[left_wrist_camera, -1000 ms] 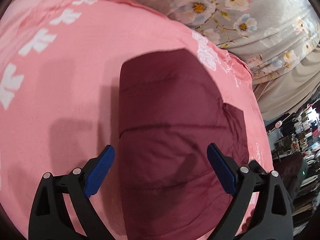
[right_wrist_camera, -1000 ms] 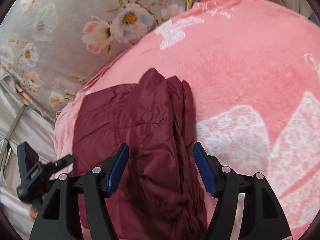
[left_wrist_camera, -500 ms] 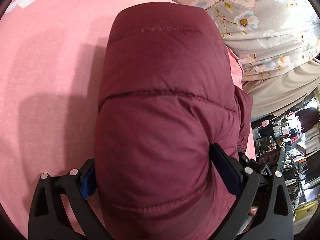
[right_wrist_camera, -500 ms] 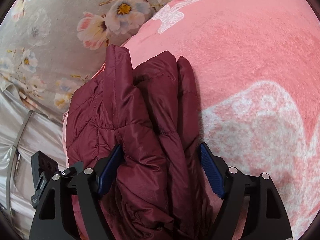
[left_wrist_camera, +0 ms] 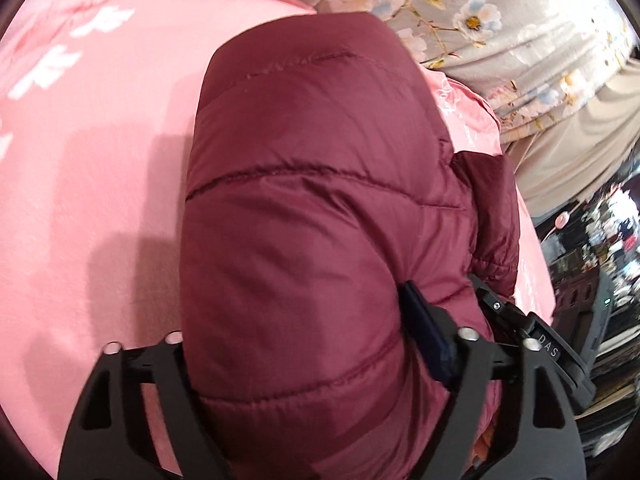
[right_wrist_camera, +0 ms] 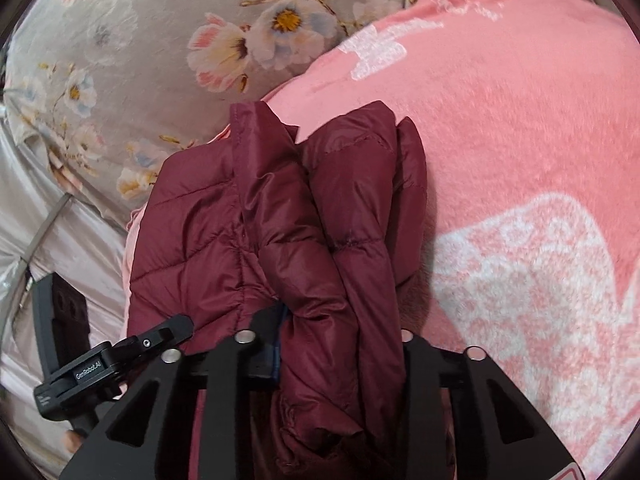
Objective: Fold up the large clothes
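— Where's the coat now?

— The maroon puffer jacket lies folded in a thick bundle on the pink blanket that covers the bed, near the blanket's edge, with the grey floral sheet just beyond it on the far side.

— And the person's tools?

— Both are on it. The left hand-held gripper has just been closing its jaws, and the fat quilted roll sits right between them; the blue pad on its right side is pressed into the padding, while the other pad is hidden behind the bulge. I'd call that clamped on the jacket.

— The right one?

— The right hand-held gripper has also just been narrowing, and it is pinching a bunched stack of the jacket's layers, squeezed tight between the two black fingers. From that side you can see the jacket's stitched panels spreading out to the left, toward the blanket's edge.

— Is any of the jacket off the blanket?

— Not that I can tell; its left part lies close to the edge.
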Demonstrator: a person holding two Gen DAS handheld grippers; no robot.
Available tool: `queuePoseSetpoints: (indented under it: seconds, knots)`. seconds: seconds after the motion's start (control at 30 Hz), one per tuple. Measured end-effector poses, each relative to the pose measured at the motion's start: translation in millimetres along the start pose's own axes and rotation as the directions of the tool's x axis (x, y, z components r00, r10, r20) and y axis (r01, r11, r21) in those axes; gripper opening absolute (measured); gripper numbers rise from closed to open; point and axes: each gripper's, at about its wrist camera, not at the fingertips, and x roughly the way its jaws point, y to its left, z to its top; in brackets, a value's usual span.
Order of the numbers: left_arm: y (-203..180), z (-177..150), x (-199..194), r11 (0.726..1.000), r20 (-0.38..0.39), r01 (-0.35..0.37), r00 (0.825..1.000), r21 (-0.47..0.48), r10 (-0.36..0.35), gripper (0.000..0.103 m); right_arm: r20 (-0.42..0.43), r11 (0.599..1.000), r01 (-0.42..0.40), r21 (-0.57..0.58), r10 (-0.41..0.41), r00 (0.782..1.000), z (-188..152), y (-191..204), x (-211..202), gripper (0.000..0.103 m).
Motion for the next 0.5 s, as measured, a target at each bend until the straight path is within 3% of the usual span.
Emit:
queuePoseSetpoints:
  seconds: [0.1, 0.2, 0.5]
  knots:
    - [-12.2, 0.9, -16.2, 0.998, 0.03, -0.025, 0.999, 0.054, 0.023, 0.052, 0.03, 1.0, 0.008, -0.027, -0.007, 1.0, 0.1, 15.4, -12.6, 0.021]
    - [-23.7, 2.3, -34.1, 0.995, 0.055, -0.026, 0.998, 0.095, 0.021, 0.044, 0.061, 0.999, 0.007, -0.036, -0.004, 0.998, 0.6, 25.6, -27.0, 0.02]
    - [-63.7, 9.6, -105.6, 0.971, 0.204, -0.024, 0.979, 0.239, -0.026, 0.043, 0.235, 0.995, -0.005, -0.103, 0.029, 0.972, 14.4, 74.1, -95.6, 0.02]
